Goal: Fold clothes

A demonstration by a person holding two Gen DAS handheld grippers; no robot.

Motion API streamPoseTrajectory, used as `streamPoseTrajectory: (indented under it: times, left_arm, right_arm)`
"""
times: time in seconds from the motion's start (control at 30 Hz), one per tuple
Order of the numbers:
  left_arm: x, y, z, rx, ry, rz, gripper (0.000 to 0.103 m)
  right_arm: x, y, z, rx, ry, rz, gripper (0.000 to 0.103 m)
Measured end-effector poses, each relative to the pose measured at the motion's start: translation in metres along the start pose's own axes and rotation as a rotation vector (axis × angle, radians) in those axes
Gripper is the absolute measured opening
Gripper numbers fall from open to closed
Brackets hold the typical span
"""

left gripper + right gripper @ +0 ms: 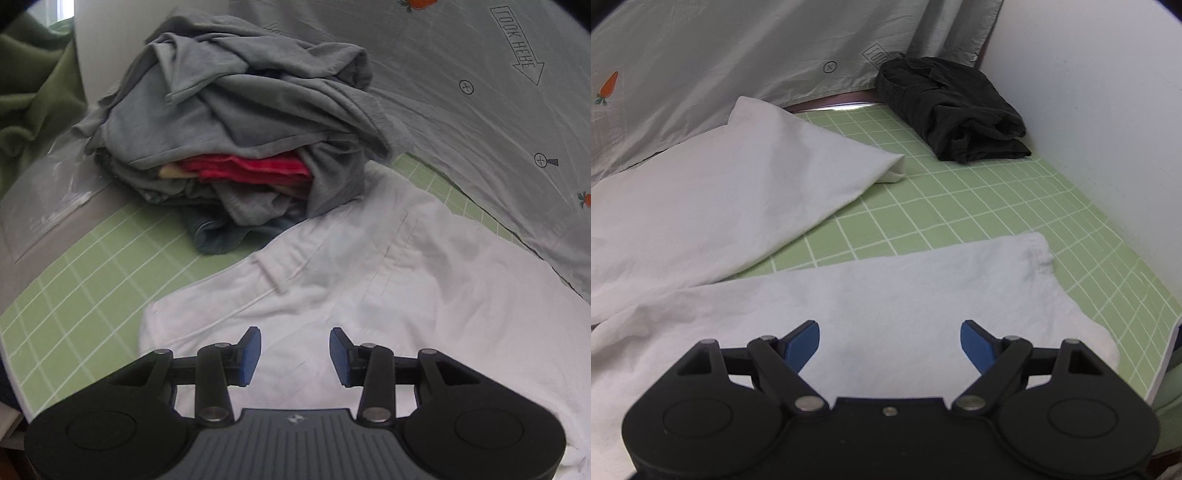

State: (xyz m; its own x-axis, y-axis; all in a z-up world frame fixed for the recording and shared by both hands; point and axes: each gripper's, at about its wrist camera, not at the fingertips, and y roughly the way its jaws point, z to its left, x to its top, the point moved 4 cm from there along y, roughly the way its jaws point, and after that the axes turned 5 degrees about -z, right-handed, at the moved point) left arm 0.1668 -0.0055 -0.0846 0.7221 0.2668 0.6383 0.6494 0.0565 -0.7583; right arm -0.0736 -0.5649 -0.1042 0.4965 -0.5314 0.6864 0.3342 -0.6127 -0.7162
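the white cotton trousers (388,266) lie spread flat on the green grid-lined cutting mat (85,266) that covers the table, waistband end under the left hand-held gripper (295,356) and both legs (886,295) stretching away from the right hand-held gripper (890,345). both hand-held grippers hover over the trousers with their blue-padded jaws spread apart and nothing between them. beyond the waistband sits a heap of crumpled grey and red clothes (236,140), and beyond the leg ends a folded black garment (953,114) lies against the white wall (1089,110).
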Motion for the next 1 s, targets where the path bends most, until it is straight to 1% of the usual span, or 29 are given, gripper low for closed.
streamPoseTrajectory:
  times: [0.03, 0.07, 0.1, 0.2, 0.27, 0.33, 0.4, 0.5, 0.6, 0.63, 0.77, 0.9, 1.0]
  left_arm:
    - [0.009, 0.01, -0.006, -0.004, 0.001, -0.001, 0.041]
    - [0.02, 0.021, -0.011, -0.001, -0.002, -0.004, 0.036]
    - [0.031, 0.032, -0.015, -0.001, -0.003, -0.005, 0.027]
    - [0.062, 0.072, -0.02, 0.017, -0.009, -0.003, 0.022]
    - [0.078, 0.103, -0.019, 0.047, 0.0, 0.018, 0.018]
    - [0.086, 0.127, -0.015, 0.06, -0.001, 0.038, 0.018]
    - [0.093, 0.15, -0.011, 0.071, 0.001, 0.055, 0.02]
    - [0.098, 0.162, -0.01, 0.054, 0.048, 0.023, 0.02]
    - [0.104, 0.17, 0.001, 0.015, 0.013, 0.015, 0.021]
    - [0.109, 0.173, 0.003, 0.008, 0.021, 0.011, 0.021]
    - [0.126, 0.191, 0.005, 0.015, 0.05, -0.033, 0.021]
    - [0.148, 0.212, 0.002, 0.022, 0.017, -0.061, 0.021]
    - [0.153, 0.216, -0.008, 0.038, 0.006, -0.051, 0.021]
  right_arm:
    - [0.005, 0.004, 0.008, 0.005, -0.007, -0.004, 0.084]
    - [0.01, 0.007, 0.016, 0.009, -0.011, -0.008, 0.084]
    - [0.014, 0.011, 0.024, 0.013, -0.015, -0.011, 0.084]
    - [0.024, 0.022, 0.055, 0.014, -0.024, -0.008, 0.084]
    - [0.029, 0.029, 0.076, 0.011, -0.029, -0.004, 0.084]
    - [0.032, 0.032, 0.099, 0.005, -0.03, -0.001, 0.084]
    - [0.034, 0.032, 0.119, 0.001, -0.018, 0.0, 0.084]
    - [0.035, 0.031, 0.144, -0.009, -0.011, 0.004, 0.084]
    - [0.034, 0.029, 0.164, -0.03, -0.035, 0.009, 0.084]
    - [0.034, 0.029, 0.171, -0.038, -0.043, 0.011, 0.084]
    - [0.033, 0.026, 0.199, -0.066, -0.075, 0.017, 0.084]
    - [0.036, 0.018, 0.21, -0.07, -0.103, 0.002, 0.084]
    - [0.037, 0.012, 0.213, -0.066, -0.113, -0.009, 0.084]
